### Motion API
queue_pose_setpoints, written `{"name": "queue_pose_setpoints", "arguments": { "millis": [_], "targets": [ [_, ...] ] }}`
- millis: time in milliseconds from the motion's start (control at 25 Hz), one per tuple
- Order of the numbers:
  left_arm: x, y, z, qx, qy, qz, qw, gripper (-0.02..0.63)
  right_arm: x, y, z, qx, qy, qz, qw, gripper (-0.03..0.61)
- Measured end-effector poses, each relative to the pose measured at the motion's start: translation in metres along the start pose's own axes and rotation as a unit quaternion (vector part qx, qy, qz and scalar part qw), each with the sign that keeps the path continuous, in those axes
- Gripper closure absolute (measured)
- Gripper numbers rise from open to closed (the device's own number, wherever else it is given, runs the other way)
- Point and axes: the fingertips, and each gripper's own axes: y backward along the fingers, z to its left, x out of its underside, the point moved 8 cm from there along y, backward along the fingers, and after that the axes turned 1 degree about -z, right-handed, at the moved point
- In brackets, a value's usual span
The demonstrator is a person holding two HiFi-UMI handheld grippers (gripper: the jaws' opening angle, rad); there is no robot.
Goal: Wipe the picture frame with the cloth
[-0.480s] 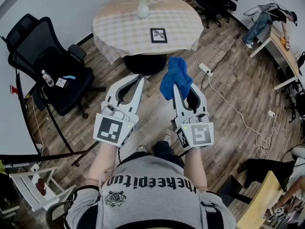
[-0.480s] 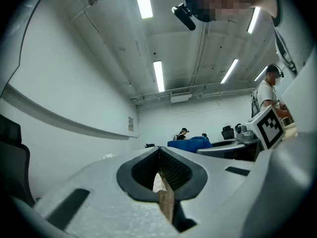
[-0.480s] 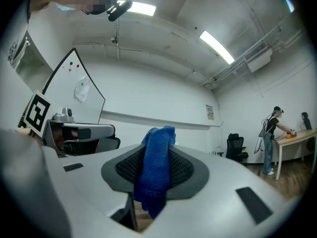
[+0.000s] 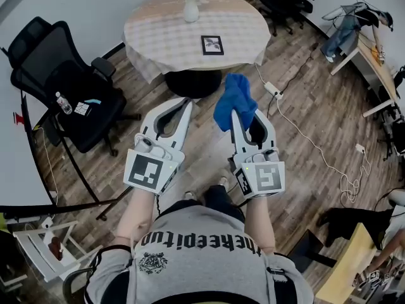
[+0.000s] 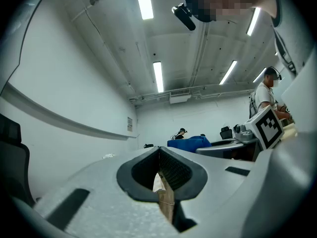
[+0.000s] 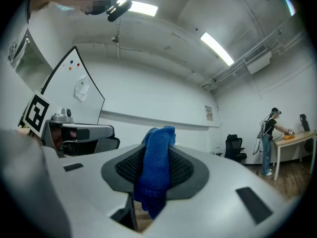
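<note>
Little moved: right gripper (image 4: 245,116) jaws clamp cloth (image 4: 234,99); left gripper (image 4: 185,104) jaws together.

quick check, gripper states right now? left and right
Left gripper: shut, nothing between its jaws.
Right gripper: shut on the blue cloth.

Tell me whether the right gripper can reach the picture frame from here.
Probably not without stepping forward: the right gripper, shut on the blue cloth, hangs over floor short of the table where the picture frame lies. Nothing blocks the way; the vase stands behind it.
</note>
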Motion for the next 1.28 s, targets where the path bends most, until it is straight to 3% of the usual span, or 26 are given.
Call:
{"name": "queue_pose_setpoints", "arguments": {
  "millis": [440,640,920,1280],
  "targets": [
    [0.007,-0.007,0.007,0.000,0.005,0.001,1.0000,0.597,0.005,-0.008,-0.005,0.007,-0.003,0.005,1.000,0.456],
    [0.014,-0.026,0.015,-0.012,0.004,0.001,0.9999,0.597,0.013,-0.028,-0.019,-0.009,-0.003,0.004,1.000,0.453],
    [0.023,-0.069,0.029,-0.037,0.013,0.010,0.9992,0.597,0.020,-0.072,-0.054,-0.041,-0.012,0.005,0.999,0.453],
    [0.034,-0.134,0.034,-0.058,-0.006,0.002,0.9983,0.597,0.024,-0.117,-0.114,-0.068,-0.021,-0.005,0.997,0.453]
  ]
}}
